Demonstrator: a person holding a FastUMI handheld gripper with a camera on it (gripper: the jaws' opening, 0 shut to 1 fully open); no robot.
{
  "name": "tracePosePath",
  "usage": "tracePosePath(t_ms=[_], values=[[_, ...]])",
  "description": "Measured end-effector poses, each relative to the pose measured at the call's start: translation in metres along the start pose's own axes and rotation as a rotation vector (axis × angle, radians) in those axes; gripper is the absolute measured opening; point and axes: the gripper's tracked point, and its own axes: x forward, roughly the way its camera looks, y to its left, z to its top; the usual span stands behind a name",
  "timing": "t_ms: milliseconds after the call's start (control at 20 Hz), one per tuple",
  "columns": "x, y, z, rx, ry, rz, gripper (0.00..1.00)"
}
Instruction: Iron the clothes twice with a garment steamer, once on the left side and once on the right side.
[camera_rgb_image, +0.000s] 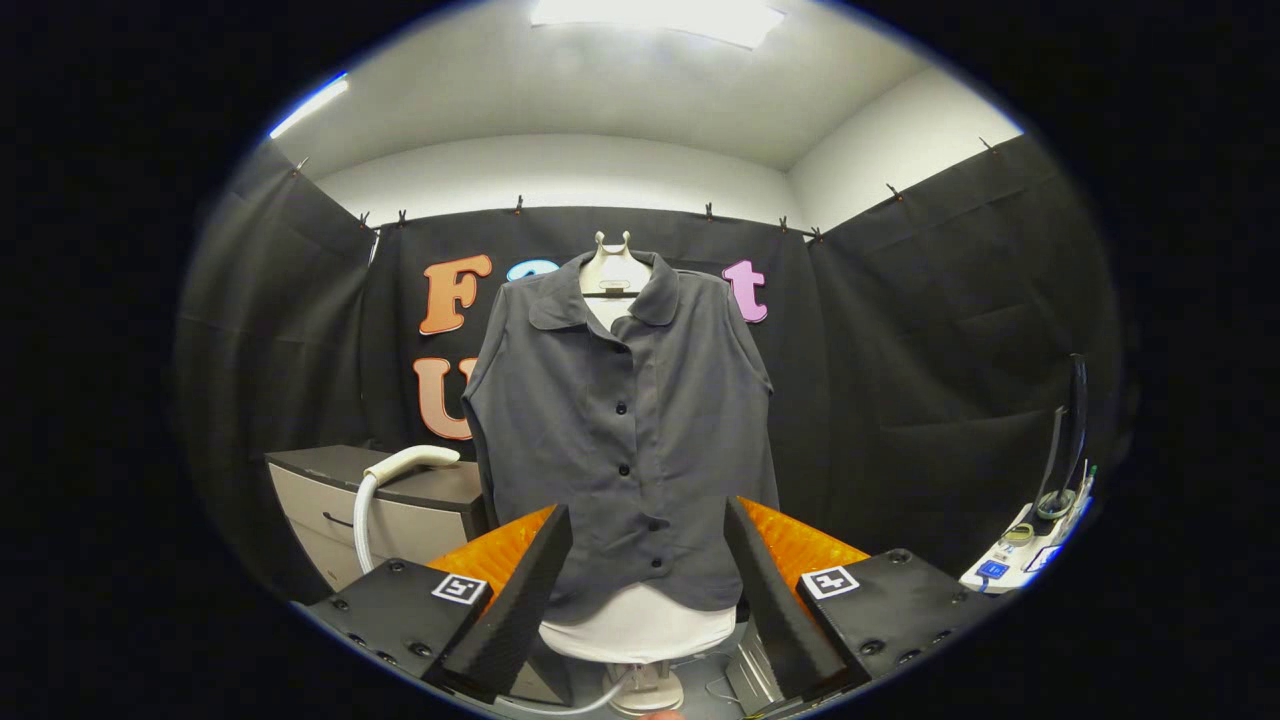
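**Steamer not yet taken up; shirt waits on the form**

Nearest the camera, the gripper (648, 575) is seen with its fingers spread wide and nothing held between them. Beyond them a dark sleeveless button-up shirt (620, 430) is hung on a white mannequin form (640, 625). What seems to be the garment steamer head (410, 462) is laid on a grey drawer cabinet (400, 520), left of the shirt, its hose (362, 525) trailing down. A slip could be caused by a shallow grasp on the rounded handle, and the hose could be snagged on the cabinet.

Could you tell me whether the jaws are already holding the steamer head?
No, the gripper is open and empty, while the steamer head rests on the cabinet beside the shirt.
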Motion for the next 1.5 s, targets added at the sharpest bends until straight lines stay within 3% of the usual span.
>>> tracePosePath(t_ms=[1200, 1500], values=[[0.0, 0.015, 0.007, -0.002, -0.014, 0.008, 0.98], [0.022, 0.046, 0.026, -0.016, -0.02, 0.084, 0.98]])
